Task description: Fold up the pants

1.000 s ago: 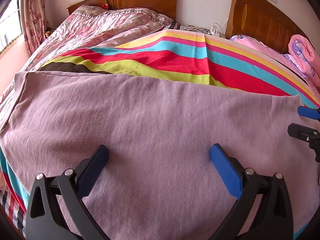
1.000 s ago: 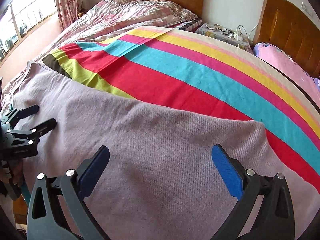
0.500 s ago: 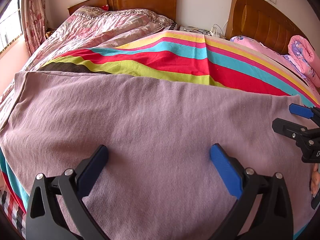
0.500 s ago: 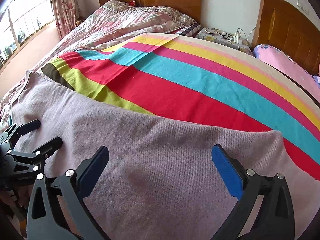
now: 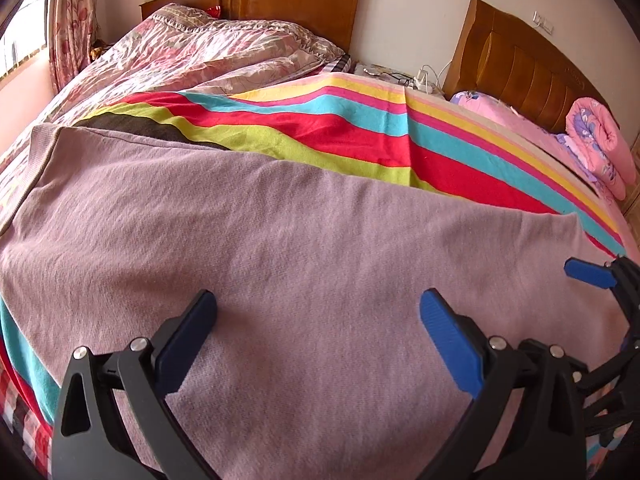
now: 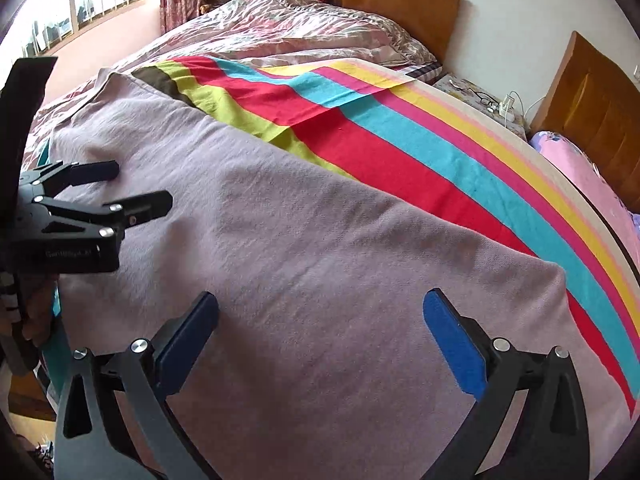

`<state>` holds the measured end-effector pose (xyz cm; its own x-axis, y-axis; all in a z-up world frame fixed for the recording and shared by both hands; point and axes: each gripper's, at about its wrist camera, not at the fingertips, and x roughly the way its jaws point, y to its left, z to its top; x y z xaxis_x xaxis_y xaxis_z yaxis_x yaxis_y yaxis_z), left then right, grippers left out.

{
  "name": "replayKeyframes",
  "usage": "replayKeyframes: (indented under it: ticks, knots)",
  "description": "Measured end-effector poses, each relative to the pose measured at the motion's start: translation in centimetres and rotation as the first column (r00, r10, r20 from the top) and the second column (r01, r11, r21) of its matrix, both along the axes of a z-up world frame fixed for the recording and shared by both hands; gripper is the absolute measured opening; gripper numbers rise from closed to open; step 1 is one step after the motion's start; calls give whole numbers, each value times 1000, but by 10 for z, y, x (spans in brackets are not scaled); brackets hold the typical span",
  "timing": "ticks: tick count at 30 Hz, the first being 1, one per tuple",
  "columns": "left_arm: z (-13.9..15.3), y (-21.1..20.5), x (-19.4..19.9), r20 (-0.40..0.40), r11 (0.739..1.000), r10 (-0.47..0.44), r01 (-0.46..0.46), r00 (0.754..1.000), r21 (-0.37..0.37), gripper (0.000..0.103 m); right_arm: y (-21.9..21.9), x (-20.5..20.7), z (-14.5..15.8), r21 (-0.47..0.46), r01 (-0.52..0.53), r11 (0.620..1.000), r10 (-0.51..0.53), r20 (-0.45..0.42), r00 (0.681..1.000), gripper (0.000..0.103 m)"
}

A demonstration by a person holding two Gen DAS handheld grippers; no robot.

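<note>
Bedroom: two beds with wooden headboards stand side by side, and you work on a striped blanket [image 5: 360,136] laid over the near bed.

Left wrist view, pants: the mauve pants [image 5: 280,240] lie flat across the blanket's near part, the ribbed waistband at the far left and the leg hem at the right.

Left wrist view, left gripper [image 5: 318,316]: your tongs stand wide open over the middle of the cloth, with nothing between the blue pads; whether the tips touch the fabric cannot be told.

Left wrist view, right gripper [image 5: 592,276]: it shows at the right edge near the hem end, only one blue pad plainly visible.

Right wrist view, pants [image 6: 320,260]: the long far edge runs diagonally from the waistband corner, upper left, to the hem corner at the right, with faint wrinkles only.

Right wrist view, right gripper [image 6: 320,320]: these tongs are spread wide as well and hold nothing, hovering over cloth short of the hem corner.

Right wrist view, left gripper [image 6: 132,188]: seen from the side, parted and empty, near the waistband half.

Step in hand, as it appears: choosing grip points for a fold.

How to do it well: take each end at an edge, pinch every layer together, lift both ends evenly, and lay edge onto edge without dragging the blanket.

Risk: catching only the top layer would likely leave the fold skewed.
</note>
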<state>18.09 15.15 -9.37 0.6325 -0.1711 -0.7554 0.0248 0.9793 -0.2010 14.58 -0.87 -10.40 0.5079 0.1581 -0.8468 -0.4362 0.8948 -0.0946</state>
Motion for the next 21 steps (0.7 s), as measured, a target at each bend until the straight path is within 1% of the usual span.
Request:
replayKeyframes:
  ticks: [1,2,3,4,5,6,7,8,10,11,12,13,14,15,17,18,19,20,21]
  knots:
    - [8,14,-9,26,996,7,-5,1000,-88,102,-5,-1,-4,36,7,999,-6,-7,1000,99]
    - [16,32,-19,63,986,35,-24,997,-164,102,-12,1,-7,86,24,996,-22,-25,999,99]
    - [24,52,-30,97,971,84,-60,992,-231,102,-14,0,-6,106,27,994,-25,-16,1000,99]
    - [29,75,-39,115,951,141,-102,983,-291,102,-13,-1,-6,95,21,995,-19,-14,1000,99]
    - [32,99,-46,118,926,198,-146,973,-347,102,-11,-1,-6,91,19,996,-18,-9,1000,99]
    - [32,124,-54,115,892,261,-195,958,-408,102,-10,-1,-6,91,17,996,-17,-5,1000,99]
    - [30,151,-62,106,847,328,-243,939,-473,101,-10,-1,-6,94,16,995,-16,-5,1000,99]
    - [25,175,-69,83,797,385,-286,919,-532,101,-11,-1,-6,99,16,995,-15,-5,1000,99]
    - [9,217,-81,22,683,467,-344,884,-644,100,-12,-1,-6,102,15,995,-15,-3,1000,99]
    - [1,231,-84,0,641,489,-360,872,-678,100,-11,-1,-5,102,15,995,-15,-2,1000,99]
    - [-5,243,-85,-26,616,506,-382,862,-688,99,-12,-1,-5,104,14,995,-14,-2,1000,99]
    - [-10,249,-84,-43,610,503,-390,863,-690,94,-12,0,-6,105,14,994,-14,-2,1000,99]
    - [-15,250,-81,-52,609,487,-382,872,-695,92,-12,0,-6,107,14,994,-14,-2,1000,99]
    - [-18,252,-78,-61,605,471,-372,880,-704,87,-12,0,-6,106,14,994,-14,-2,1000,99]
    - [-25,251,-70,-69,590,447,-352,892,-727,80,-12,0,-6,107,14,994,-14,-2,1000,99]
    - [-27,251,-64,-72,584,444,-350,893,-732,74,-12,0,-6,107,14,994,-14,-2,1000,99]
    - [-28,254,-59,-72,584,453,-357,889,-730,71,-12,0,-6,107,14,994,-14,-2,1000,99]
    - [-28,258,-54,-67,577,464,-359,883,-733,71,-12,0,-6,106,14,994,-14,-2,1000,99]
    - [-28,264,-49,-64,566,473,-358,879,-743,71,-12,0,-6,107,14,994,-14,-2,1000,99]
